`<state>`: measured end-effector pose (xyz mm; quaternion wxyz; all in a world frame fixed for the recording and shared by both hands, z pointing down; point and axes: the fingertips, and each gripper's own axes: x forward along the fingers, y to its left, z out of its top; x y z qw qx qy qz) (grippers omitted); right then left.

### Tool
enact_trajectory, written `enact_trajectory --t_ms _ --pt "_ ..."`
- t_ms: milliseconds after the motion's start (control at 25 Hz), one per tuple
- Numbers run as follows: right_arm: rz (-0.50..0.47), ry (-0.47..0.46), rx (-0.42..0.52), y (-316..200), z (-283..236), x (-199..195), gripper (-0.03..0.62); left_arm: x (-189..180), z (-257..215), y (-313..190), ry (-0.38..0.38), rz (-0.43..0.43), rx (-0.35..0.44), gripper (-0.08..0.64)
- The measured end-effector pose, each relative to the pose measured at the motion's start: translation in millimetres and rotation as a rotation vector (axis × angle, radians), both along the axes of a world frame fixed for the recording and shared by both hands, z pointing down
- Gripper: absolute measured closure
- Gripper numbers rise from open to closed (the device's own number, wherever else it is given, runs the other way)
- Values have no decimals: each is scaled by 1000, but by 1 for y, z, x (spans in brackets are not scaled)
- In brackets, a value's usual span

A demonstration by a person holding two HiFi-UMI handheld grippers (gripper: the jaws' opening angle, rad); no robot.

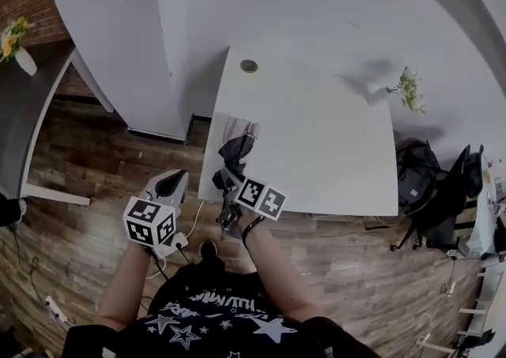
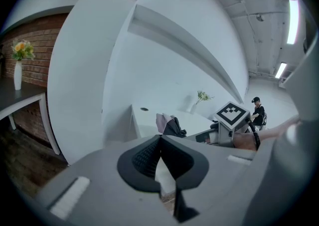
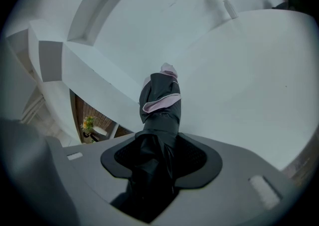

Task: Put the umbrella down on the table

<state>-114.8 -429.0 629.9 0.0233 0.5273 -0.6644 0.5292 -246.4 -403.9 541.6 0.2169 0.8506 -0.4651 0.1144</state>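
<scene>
A folded dark umbrella (image 1: 236,151) with a pale pink lining is clamped near its handle end by my right gripper (image 1: 230,181). Its far end reaches over the front left corner of the white table (image 1: 316,135); whether it touches the top I cannot tell. In the right gripper view the umbrella (image 3: 160,98) runs straight out from between the jaws of the right gripper (image 3: 160,142), above the table (image 3: 249,70). My left gripper (image 1: 175,179) hangs left of the table over the wooden floor, its pads (image 2: 149,157) closed together on nothing. From there the umbrella (image 2: 172,126) shows ahead.
A white vase with a green sprig (image 1: 395,92) stands at the table's far right, and a round cable hole (image 1: 249,65) sits at the far left. A black bag and chair (image 1: 415,171) are right of the table. A dark side table with flowers (image 1: 16,44) stands far left.
</scene>
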Motion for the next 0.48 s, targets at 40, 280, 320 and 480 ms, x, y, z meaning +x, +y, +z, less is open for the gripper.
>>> enact_trajectory --t_ms 40,280,320,480 --pt "3 7 -6 -3 2 -2 370 0 1 -2 -1 2 -2 557" --pt "-3 31 -23 -17 11 -17 370 -5 5 -13 2 0 -13 557" --pt "-3 41 -24 -18 12 -19 370 -7 6 -14 1 0 -15 557" --pt "-3 133 -32 -22 18 -21 370 -10 11 -18 -1 3 -26 557"
